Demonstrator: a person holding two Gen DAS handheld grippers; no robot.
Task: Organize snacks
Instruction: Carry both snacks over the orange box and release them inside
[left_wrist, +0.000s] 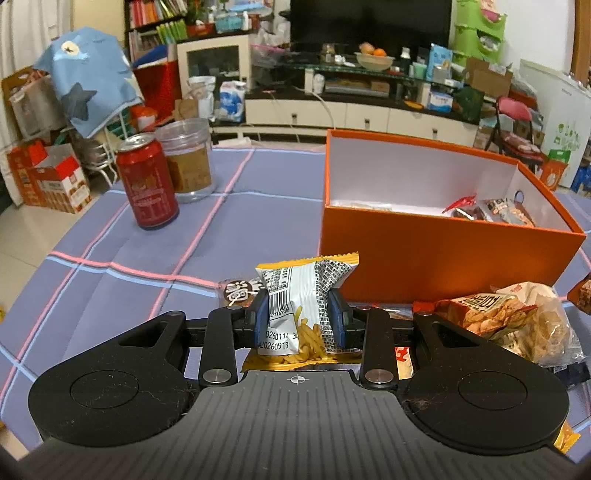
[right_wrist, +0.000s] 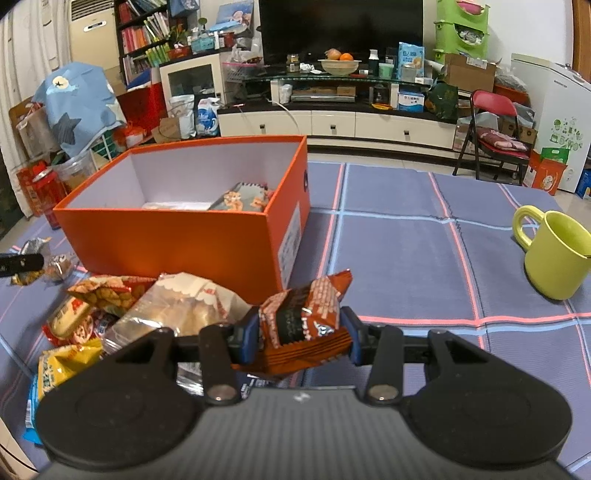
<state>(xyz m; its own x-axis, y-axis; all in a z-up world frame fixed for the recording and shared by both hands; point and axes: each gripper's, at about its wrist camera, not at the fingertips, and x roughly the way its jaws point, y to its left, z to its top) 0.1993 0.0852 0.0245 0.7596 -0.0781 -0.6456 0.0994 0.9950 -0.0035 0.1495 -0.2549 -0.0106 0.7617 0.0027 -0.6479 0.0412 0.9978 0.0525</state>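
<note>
My left gripper (left_wrist: 298, 317) is shut on a yellow and silver fries snack packet (left_wrist: 303, 295), held in front of the open orange box (left_wrist: 443, 258). The box holds a few snack packets (left_wrist: 495, 210) at its right end. My right gripper (right_wrist: 300, 332) is shut on a brown snack packet (right_wrist: 303, 321), near the orange box's (right_wrist: 177, 243) front right corner. A pile of loose snack packets (right_wrist: 147, 306) lies on the blue cloth left of the right gripper. It also shows in the left wrist view (left_wrist: 517, 317).
A red can (left_wrist: 147, 181) and a clear plastic jar (left_wrist: 188, 158) stand at the table's far left. A green mug (right_wrist: 554, 251) stands at the right. A small round snack (left_wrist: 236, 291) lies just left of the left gripper. The table has a blue checked cloth (right_wrist: 406, 258).
</note>
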